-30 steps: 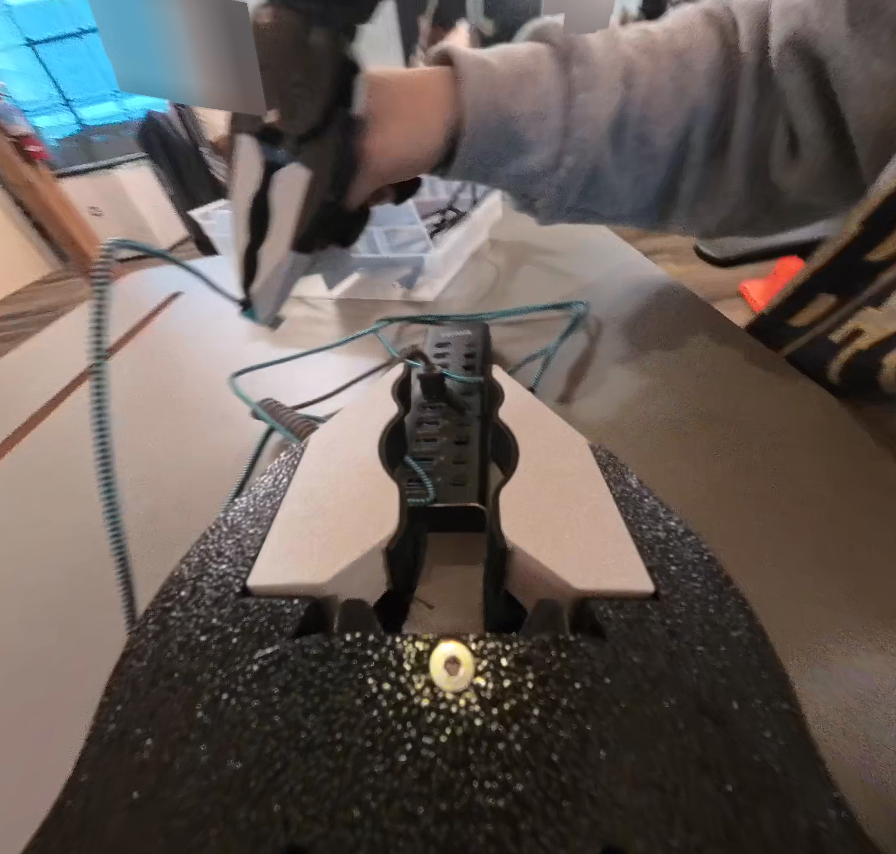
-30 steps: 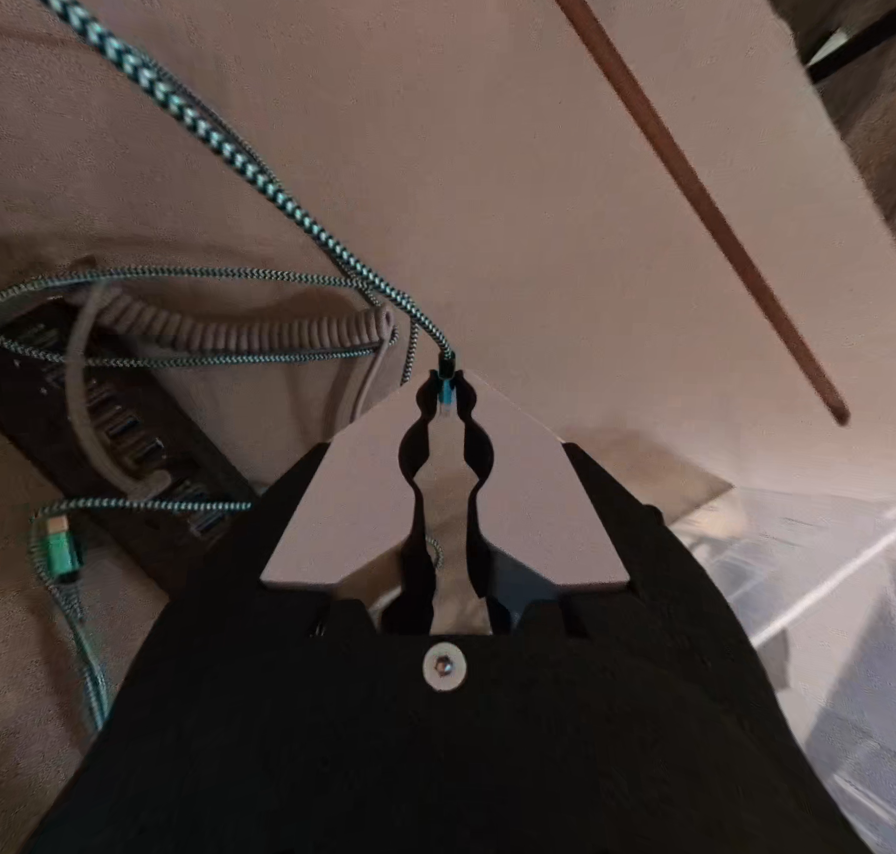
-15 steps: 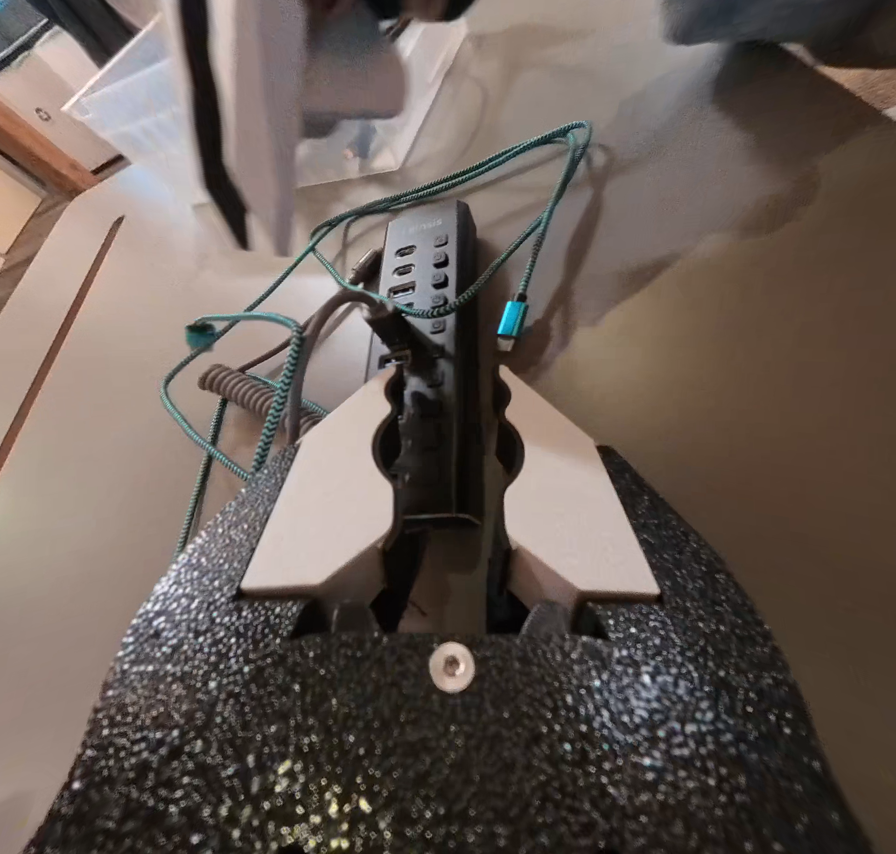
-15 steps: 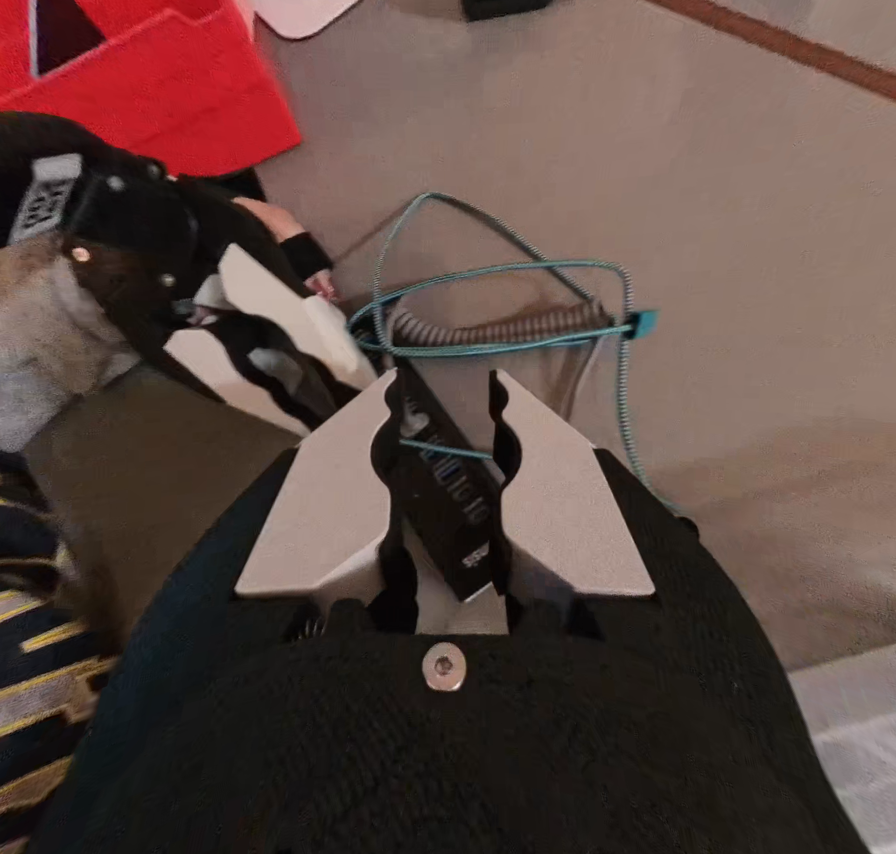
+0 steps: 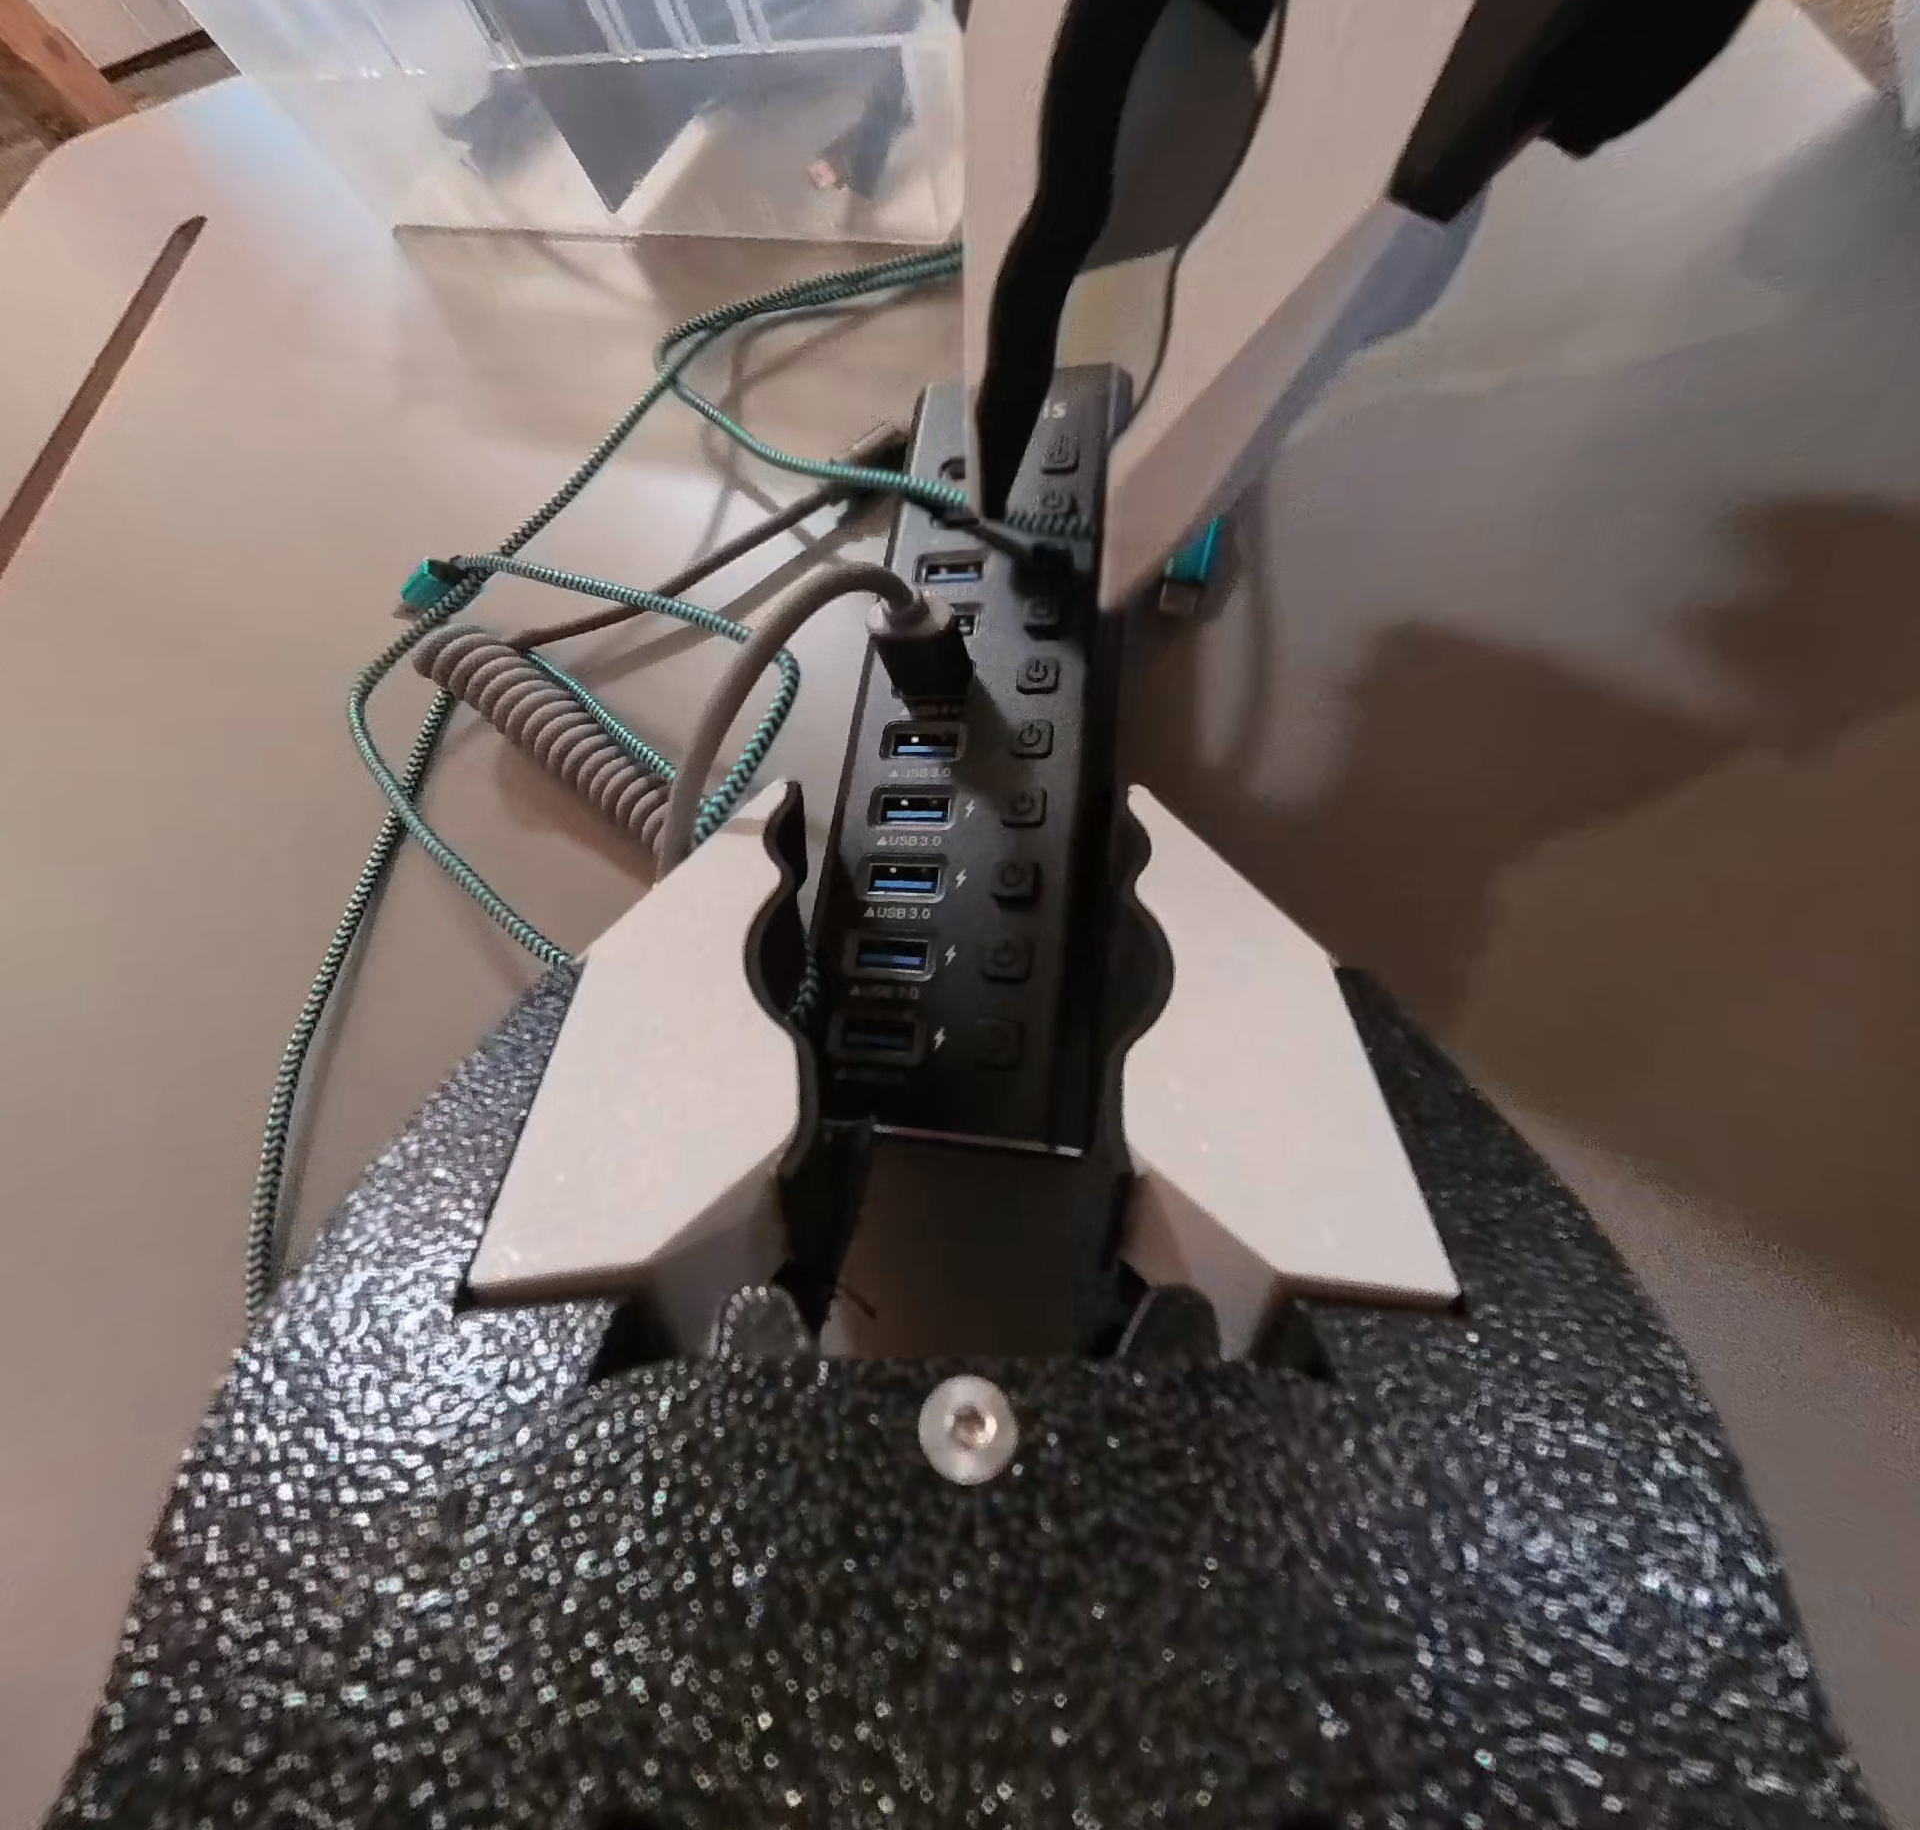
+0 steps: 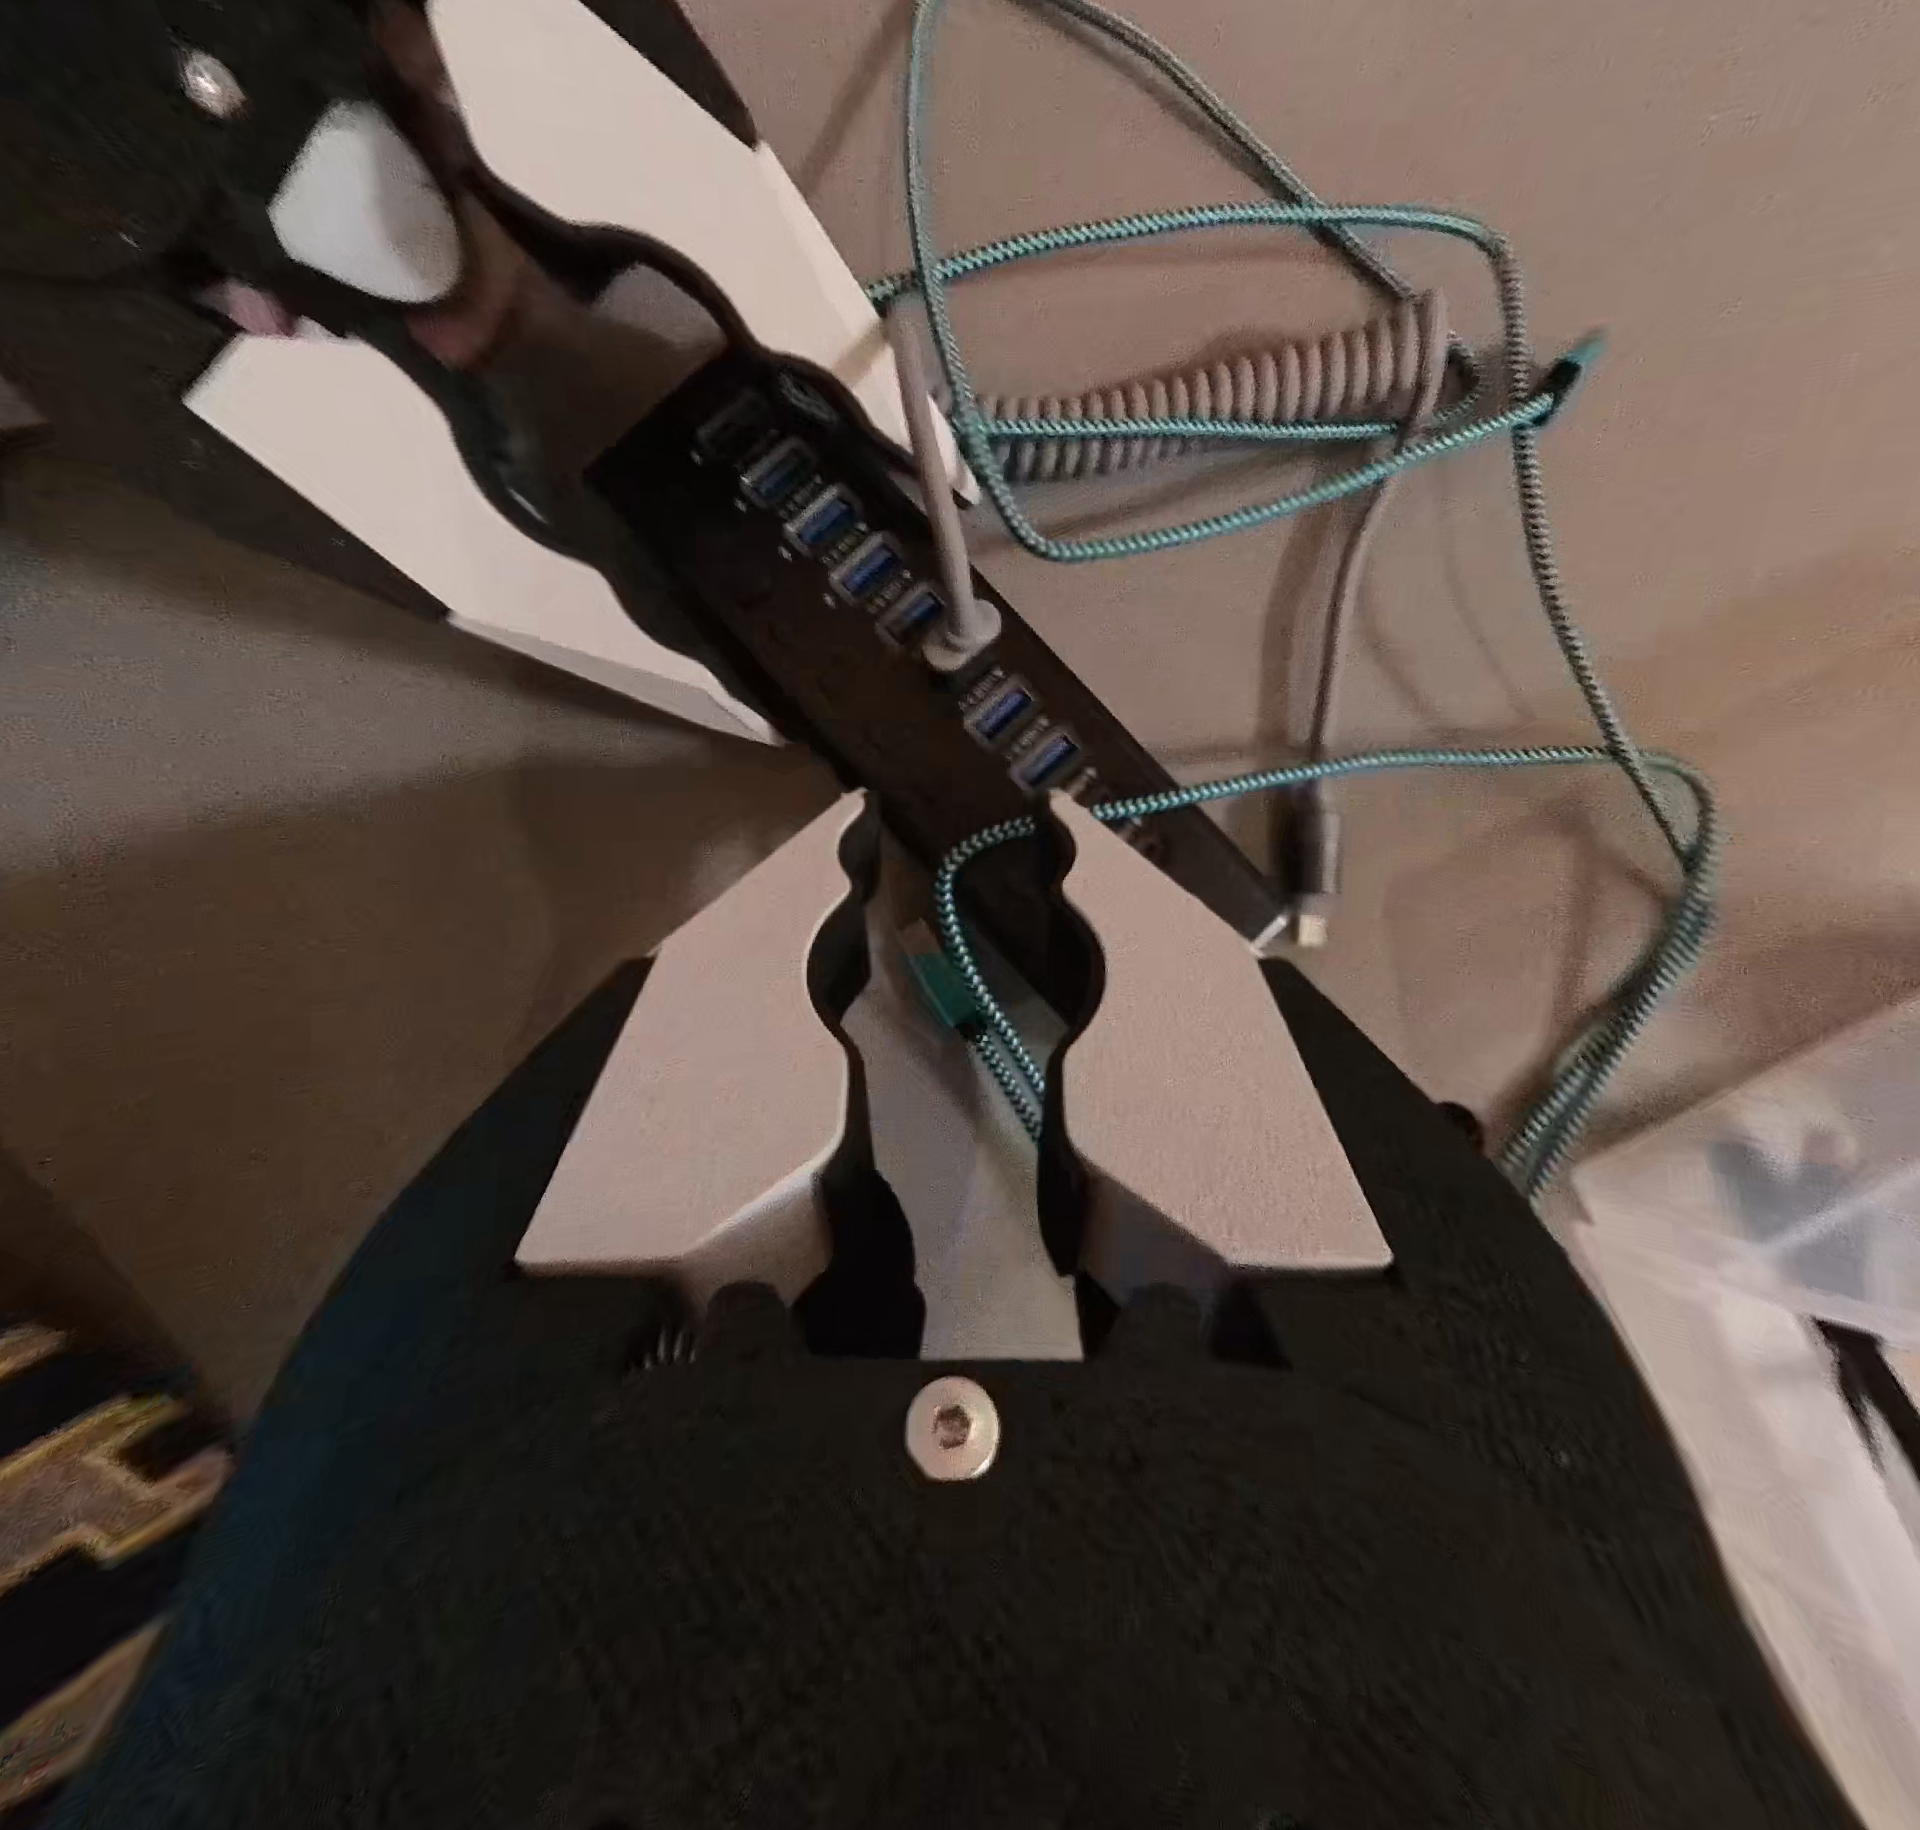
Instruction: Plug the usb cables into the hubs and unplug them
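A black multi-port USB hub (image 5: 977, 845) lies on the tan table (image 5: 260, 430). A grey coiled cable's plug (image 5: 920, 658) is plugged into one of its ports. My left gripper (image 5: 964, 798) is open, its fingers either side of the hub's near end, with a dark gap on the left side. My right gripper (image 6: 966, 814) is open over the hub's (image 6: 831, 637) far end. A teal braided cable (image 6: 966, 907) and its teal plug (image 6: 935, 991) lie loosely between its fingers. Another teal plug (image 5: 431, 585) lies loose on the table.
A clear plastic compartment box (image 5: 623, 66) stands beyond the hub and also shows in the right wrist view (image 6: 1766, 1261). The grey coil (image 6: 1195, 398) and teal cable loops (image 6: 1558, 637) lie beside the hub. A loose grey connector (image 6: 1309, 876) rests by the hub's end. The gap from one gripper's tips to the other's is roughly 5 cm.
My right gripper let go of the teal plug it pinched, opened, and moved over the hub's far end. My left gripper opened wider and slid forward around the hub's near end.
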